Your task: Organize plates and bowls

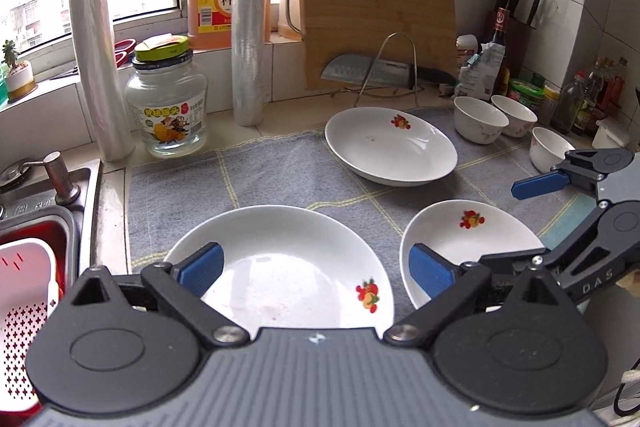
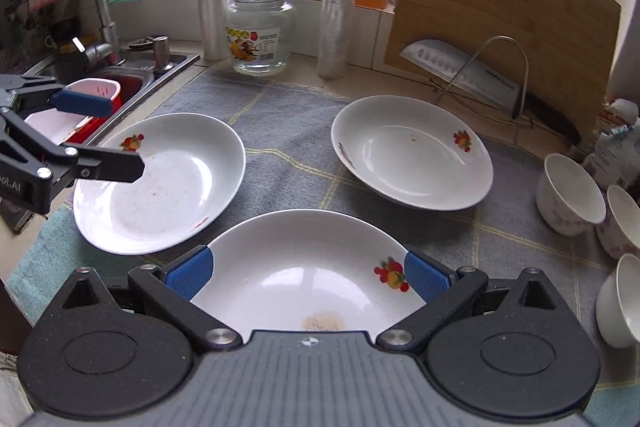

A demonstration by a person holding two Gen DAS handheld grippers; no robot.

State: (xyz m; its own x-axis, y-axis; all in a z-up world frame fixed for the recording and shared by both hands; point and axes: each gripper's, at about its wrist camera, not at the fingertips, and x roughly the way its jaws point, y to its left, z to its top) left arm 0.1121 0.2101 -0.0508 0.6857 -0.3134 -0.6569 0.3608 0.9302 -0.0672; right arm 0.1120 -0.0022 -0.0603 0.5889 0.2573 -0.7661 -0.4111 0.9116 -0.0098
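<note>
Left wrist view shows both grippers, left gripper (image 1: 316, 269) and right gripper (image 2: 308, 273), wide open and empty over separate plates (image 1: 280, 267), so stacking calls for a firm rim grip first.

Left hand-held gripper (image 1: 316, 269) jaws wide, nothing btwn, right hand-held gripper (image 2: 308, 277) same, both angled down

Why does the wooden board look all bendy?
Fisheye bending: in the left wrist view the cutting board bulges and the window frame curves; in the right wrist view its top edge arcs too. Window daylight glares white, leaving shiny patches on the nearest plate.
</note>
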